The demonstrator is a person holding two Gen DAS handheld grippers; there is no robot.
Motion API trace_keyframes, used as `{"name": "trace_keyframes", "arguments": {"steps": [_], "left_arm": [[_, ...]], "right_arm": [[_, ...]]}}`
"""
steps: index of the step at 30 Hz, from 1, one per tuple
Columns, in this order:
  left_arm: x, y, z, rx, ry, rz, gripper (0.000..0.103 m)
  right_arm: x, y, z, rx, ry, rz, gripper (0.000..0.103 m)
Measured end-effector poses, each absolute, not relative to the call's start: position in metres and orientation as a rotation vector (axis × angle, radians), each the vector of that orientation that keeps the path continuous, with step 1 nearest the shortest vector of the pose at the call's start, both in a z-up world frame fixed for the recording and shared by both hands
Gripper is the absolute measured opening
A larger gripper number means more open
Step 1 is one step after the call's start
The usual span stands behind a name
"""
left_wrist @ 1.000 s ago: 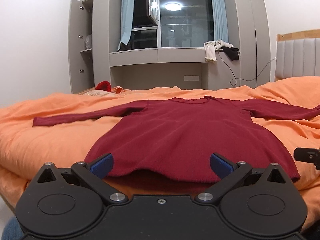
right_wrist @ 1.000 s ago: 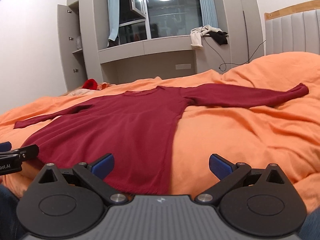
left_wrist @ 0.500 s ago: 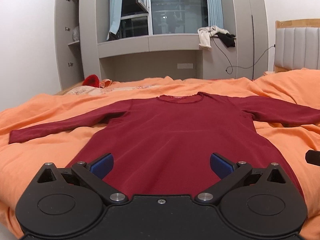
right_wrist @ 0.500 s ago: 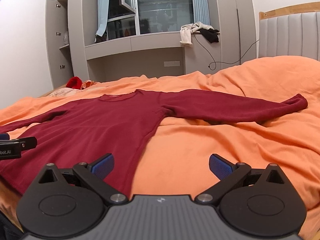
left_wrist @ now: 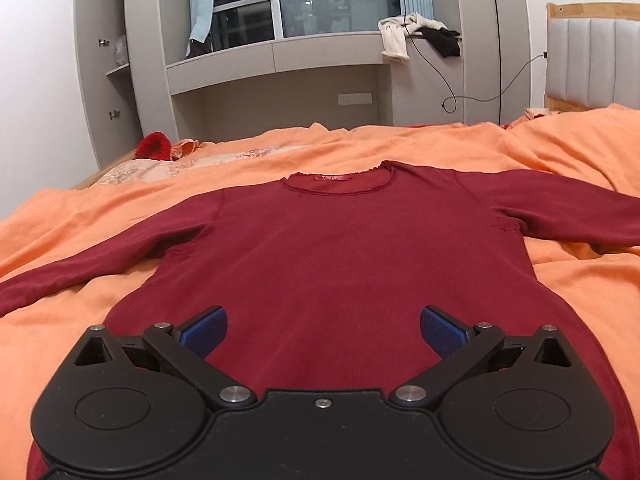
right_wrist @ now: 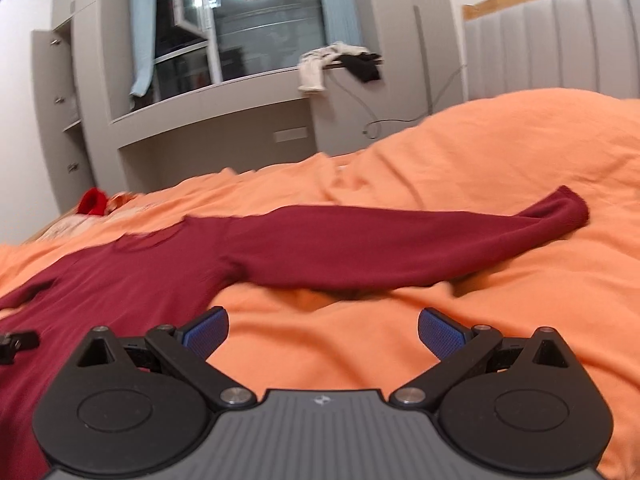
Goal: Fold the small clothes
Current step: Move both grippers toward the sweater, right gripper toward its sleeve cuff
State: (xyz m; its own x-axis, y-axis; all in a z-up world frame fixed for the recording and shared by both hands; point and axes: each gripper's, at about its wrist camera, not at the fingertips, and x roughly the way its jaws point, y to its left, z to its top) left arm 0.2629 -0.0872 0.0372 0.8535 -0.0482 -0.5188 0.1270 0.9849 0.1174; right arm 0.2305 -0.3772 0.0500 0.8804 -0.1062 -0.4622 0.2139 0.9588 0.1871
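A dark red long-sleeved top (left_wrist: 340, 248) lies flat on the orange bed cover, neckline away from me, both sleeves spread out. My left gripper (left_wrist: 323, 330) is open and empty, hovering over the top's lower body. My right gripper (right_wrist: 322, 332) is open and empty over the orange cover, just in front of the top's right sleeve (right_wrist: 400, 248), whose cuff (right_wrist: 568, 212) lies far right. The tip of the left gripper (right_wrist: 16, 342) shows at the left edge of the right wrist view.
The orange bed cover (left_wrist: 560, 152) is rumpled and rises at the right. A red item (left_wrist: 154, 146) lies at the bed's far left. A grey cabinet and window ledge with draped clothes (left_wrist: 416, 36) stand beyond. A padded headboard (right_wrist: 552, 44) is at right.
Both grippers have moved forward over the bed. The left one has gone from the hem up over the top's body; the right one has swung right, towards the right sleeve.
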Motion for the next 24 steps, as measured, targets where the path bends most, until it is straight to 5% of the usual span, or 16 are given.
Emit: {"name": "trace_keyframes", "arguments": {"steps": [24], "left_arm": [[0.293,-0.079,-0.003,0.092,0.627,-0.114,0.103]], "right_arm": [[0.269,-0.44,0.012,0.295,0.542,-0.288,0.103]]}}
